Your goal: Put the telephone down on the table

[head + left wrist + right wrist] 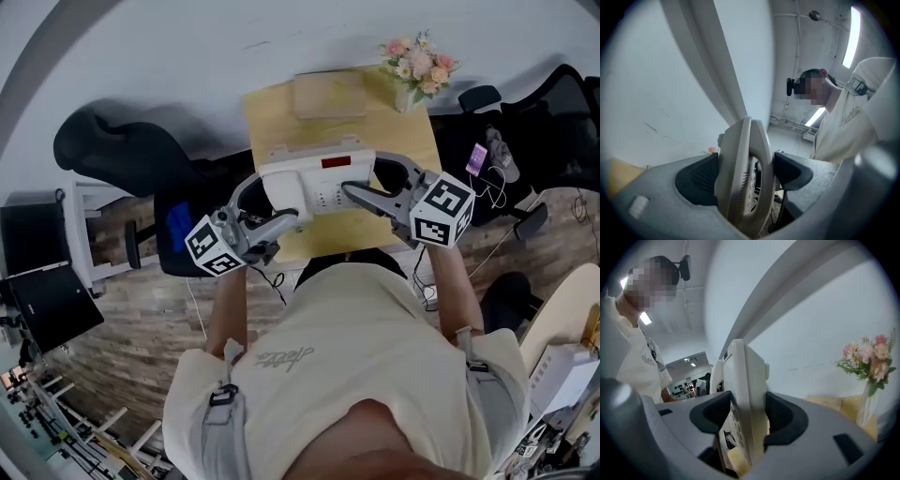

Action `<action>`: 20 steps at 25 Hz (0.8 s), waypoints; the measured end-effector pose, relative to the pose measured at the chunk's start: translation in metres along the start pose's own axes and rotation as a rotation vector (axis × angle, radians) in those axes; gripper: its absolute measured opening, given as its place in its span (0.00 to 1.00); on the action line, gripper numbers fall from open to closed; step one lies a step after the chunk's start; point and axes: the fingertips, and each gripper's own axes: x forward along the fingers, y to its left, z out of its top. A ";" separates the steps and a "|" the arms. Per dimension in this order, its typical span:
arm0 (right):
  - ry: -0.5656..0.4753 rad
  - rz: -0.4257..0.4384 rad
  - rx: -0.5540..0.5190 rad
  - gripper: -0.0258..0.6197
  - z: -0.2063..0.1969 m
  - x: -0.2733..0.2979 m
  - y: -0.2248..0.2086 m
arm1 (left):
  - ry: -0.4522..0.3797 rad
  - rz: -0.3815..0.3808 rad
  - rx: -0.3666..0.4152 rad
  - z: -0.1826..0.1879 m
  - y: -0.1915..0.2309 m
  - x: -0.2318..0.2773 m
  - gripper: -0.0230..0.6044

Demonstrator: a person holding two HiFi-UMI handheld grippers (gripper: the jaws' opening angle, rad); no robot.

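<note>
A white desk telephone (317,181) with a dark red display is held up in the air over a small yellow wooden table (405,133). My left gripper (284,219) is shut on the phone's left edge, and my right gripper (356,193) is shut on its right edge. In the left gripper view the phone (740,164) stands edge-on, clamped between the dark pads of the left gripper (745,174). The right gripper view shows the phone's edge (745,380) pinched the same way in the right gripper (743,417), with keypad buttons visible below.
A flat tan box (328,94) lies at the table's far side, and a vase of pink flowers (419,64) stands at its far right corner; the flowers (869,361) also show in the right gripper view. Black chairs stand left (122,150) and right (553,112).
</note>
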 end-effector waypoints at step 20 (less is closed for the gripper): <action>0.173 0.000 0.257 0.40 -0.113 0.031 -0.084 | 0.112 0.100 -0.275 -0.113 0.090 -0.008 0.63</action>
